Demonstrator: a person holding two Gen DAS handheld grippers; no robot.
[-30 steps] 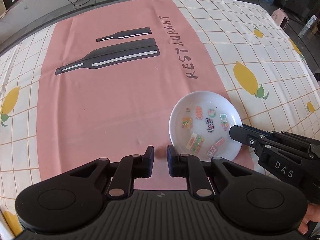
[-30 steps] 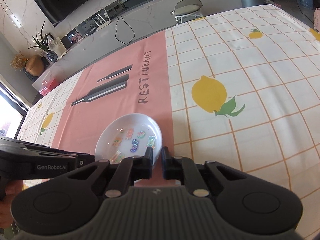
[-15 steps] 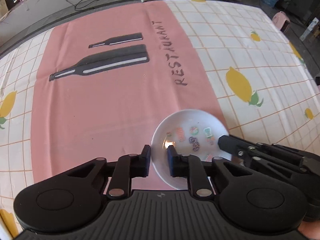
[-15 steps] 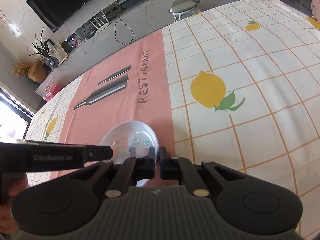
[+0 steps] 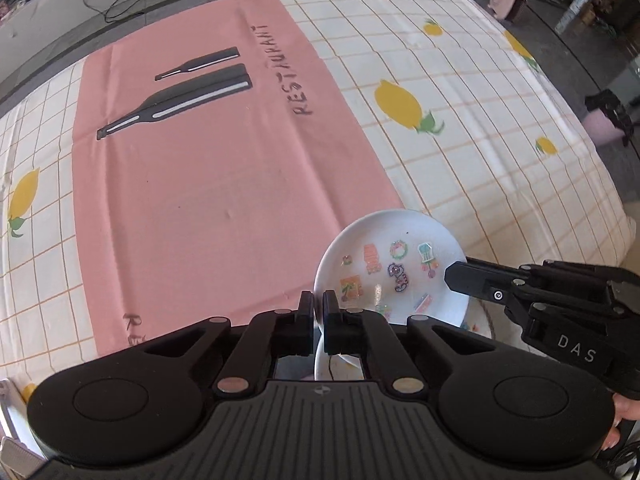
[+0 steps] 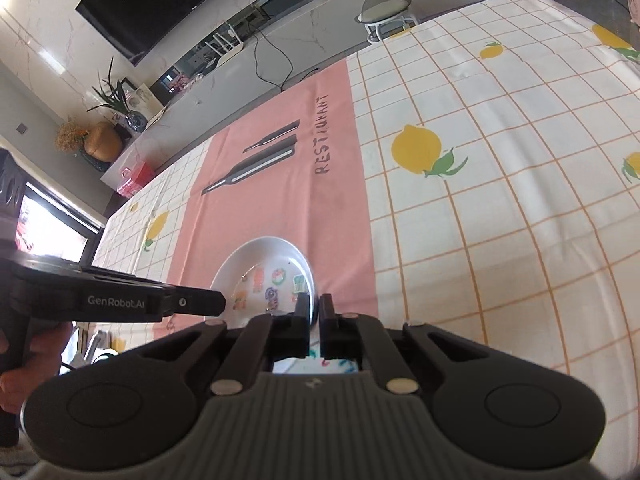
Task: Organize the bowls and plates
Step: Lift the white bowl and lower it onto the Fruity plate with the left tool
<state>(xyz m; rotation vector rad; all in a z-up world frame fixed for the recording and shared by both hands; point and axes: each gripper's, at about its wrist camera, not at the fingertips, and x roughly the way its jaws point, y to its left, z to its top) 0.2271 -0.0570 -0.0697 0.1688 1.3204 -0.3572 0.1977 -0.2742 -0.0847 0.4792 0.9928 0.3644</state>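
A white plate [image 5: 394,268] with small colourful stickers inside is held in the air over the near table edge. My left gripper [image 5: 318,308] is shut on its left rim. My right gripper [image 6: 314,310] is shut on its right rim, and it shows in the left wrist view [image 5: 454,276]. The plate also shows in the right wrist view [image 6: 266,276], with the left gripper [image 6: 218,304] at its left side. More white dishware [image 5: 340,362] with coloured marks lies below the plate, mostly hidden by the grippers.
The table carries a white checked cloth with lemons [image 5: 404,106] and a pink mat [image 5: 224,168] printed with bottles and "RESTAURANT". A stool [image 6: 386,8] and a counter stand beyond the far edge. The table's right edge [image 5: 624,240] drops off close by.
Both grippers have lifted the plate off the pink mat and drawn it toward the near table edge. The left jaws have closed tighter on the rim.
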